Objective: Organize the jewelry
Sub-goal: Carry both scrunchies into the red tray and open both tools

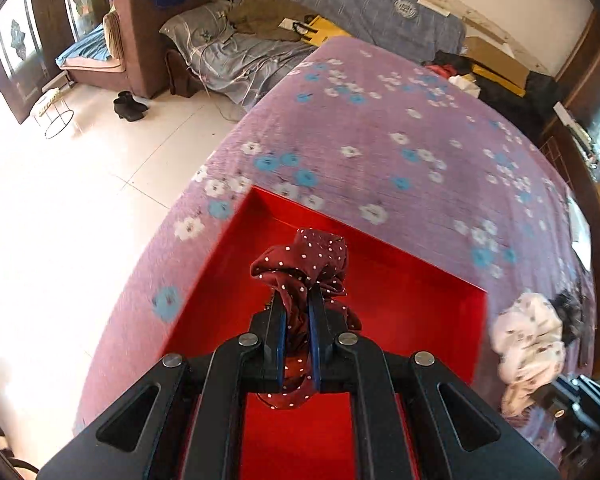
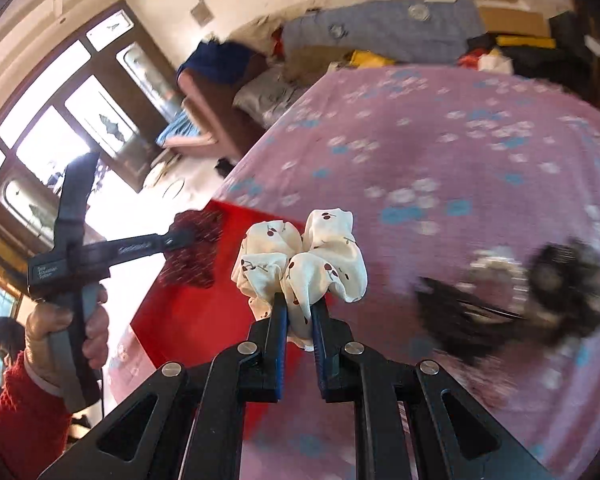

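My left gripper [image 1: 298,294] is shut on a dark red scrunchie with white dots [image 1: 306,258], held over the open red box [image 1: 420,280] on the bed. In the right wrist view my right gripper [image 2: 300,306] is shut on a white scrunchie with a cherry print [image 2: 304,258], above the bed beside the red box [image 2: 188,320]. The left gripper [image 2: 188,238] shows there too, with the dotted scrunchie [image 2: 194,252] over the box and a hand [image 2: 66,332] on its handle. More hair accessories, pale and dark [image 2: 540,280], lie blurred on the bedspread to the right.
A pink bedspread with white and blue flowers [image 1: 380,128] covers the bed. A pale printed scrunchie [image 1: 528,336] and a dark one [image 1: 568,308] lie right of the box. Beyond the bed are a cluttered sofa [image 1: 340,4], a brown armchair [image 1: 136,40] and a tiled floor [image 1: 60,200].
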`<state>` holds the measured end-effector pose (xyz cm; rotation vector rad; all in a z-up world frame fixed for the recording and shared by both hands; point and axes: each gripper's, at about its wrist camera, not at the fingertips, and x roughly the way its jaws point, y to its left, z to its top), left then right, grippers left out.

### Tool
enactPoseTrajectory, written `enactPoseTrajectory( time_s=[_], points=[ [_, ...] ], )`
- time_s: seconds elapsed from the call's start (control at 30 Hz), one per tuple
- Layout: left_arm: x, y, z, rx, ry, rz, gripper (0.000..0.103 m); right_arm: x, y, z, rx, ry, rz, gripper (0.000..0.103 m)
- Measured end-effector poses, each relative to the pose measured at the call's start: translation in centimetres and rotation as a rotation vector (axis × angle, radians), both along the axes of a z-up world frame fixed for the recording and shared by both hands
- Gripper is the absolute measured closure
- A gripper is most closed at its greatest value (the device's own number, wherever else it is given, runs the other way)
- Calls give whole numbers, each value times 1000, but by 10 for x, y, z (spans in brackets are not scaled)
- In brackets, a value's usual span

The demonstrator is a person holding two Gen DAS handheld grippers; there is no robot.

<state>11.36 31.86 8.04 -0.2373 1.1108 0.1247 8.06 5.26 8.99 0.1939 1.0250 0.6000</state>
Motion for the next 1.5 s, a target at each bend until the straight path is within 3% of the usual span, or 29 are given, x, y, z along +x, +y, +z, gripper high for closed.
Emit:
enactPoseTrajectory(
  time_s=[0.23,0.4,0.47,0.53,0.63,0.8,1.07,1.3,1.5],
  points=[
    [20,19,-14,34,13,-15,92,30,53,-38,-56,67,20,89],
    [21,27,-13,-7,5,-11,71,37,68,-49,-77,78,23,86],
    [18,29,-10,-24,1,-12,69,40,70,-51,-81,78,21,80],
    [13,31,-4,-49,-10,-11,67,40,72,-51,-84,74,16,66],
    [5,32,8,-56,-38,2,59,39,73,-47,-94,54,3,52],
    [-10,29,32,-19,-80,24,52,29,65,-35,-80,36,-4,51],
    [-48,-14,58,96,-101,-18,49,-24,7,-11,-5,31,-29,46],
    [-71,-89,60,61,-97,-141,45,-75,-92,-14,13,47,-145,45],
    [-81,-163,40,55,-57,-262,45,-92,-179,-30,-19,101,-285,45]
  ],
)
